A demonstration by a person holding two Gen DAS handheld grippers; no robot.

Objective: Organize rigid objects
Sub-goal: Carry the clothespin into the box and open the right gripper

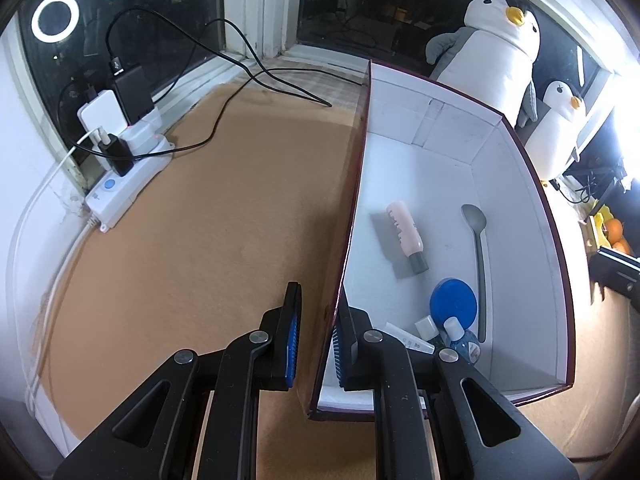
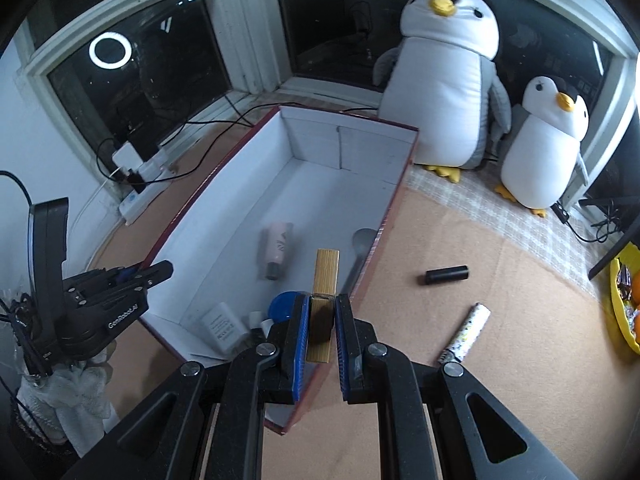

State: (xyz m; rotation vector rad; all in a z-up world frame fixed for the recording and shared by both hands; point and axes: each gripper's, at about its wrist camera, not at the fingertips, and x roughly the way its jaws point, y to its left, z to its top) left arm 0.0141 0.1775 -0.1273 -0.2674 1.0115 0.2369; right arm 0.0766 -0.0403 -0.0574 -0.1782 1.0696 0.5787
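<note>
A white-lined box with dark red walls [image 1: 362, 152] [image 2: 404, 168] stands on the tan mat. Inside lie a pink bottle [image 1: 405, 234] [image 2: 277, 246], a grey spoon [image 1: 478, 256] [image 2: 362, 240], a blue lid [image 1: 454, 302] [image 2: 282, 305], a small blue-capped bottle [image 1: 462, 338] and a white charger [image 2: 222, 328]. My left gripper [image 1: 316, 340] [image 2: 120, 280] straddles the box's left wall, one finger on each side, jaws slightly apart. My right gripper [image 2: 322, 340] is shut on a gold rectangular bar [image 2: 325, 280] held over the box's near right wall.
On the mat right of the box lie a black cylinder [image 2: 446, 275] and a white patterned tube [image 2: 466, 332]. Two plush penguins [image 2: 448, 80] [image 2: 542, 144] stand behind. A power strip with chargers and cables [image 1: 120, 168] sits at the left. A yellow bowl of fruit [image 2: 624, 308] is at the right.
</note>
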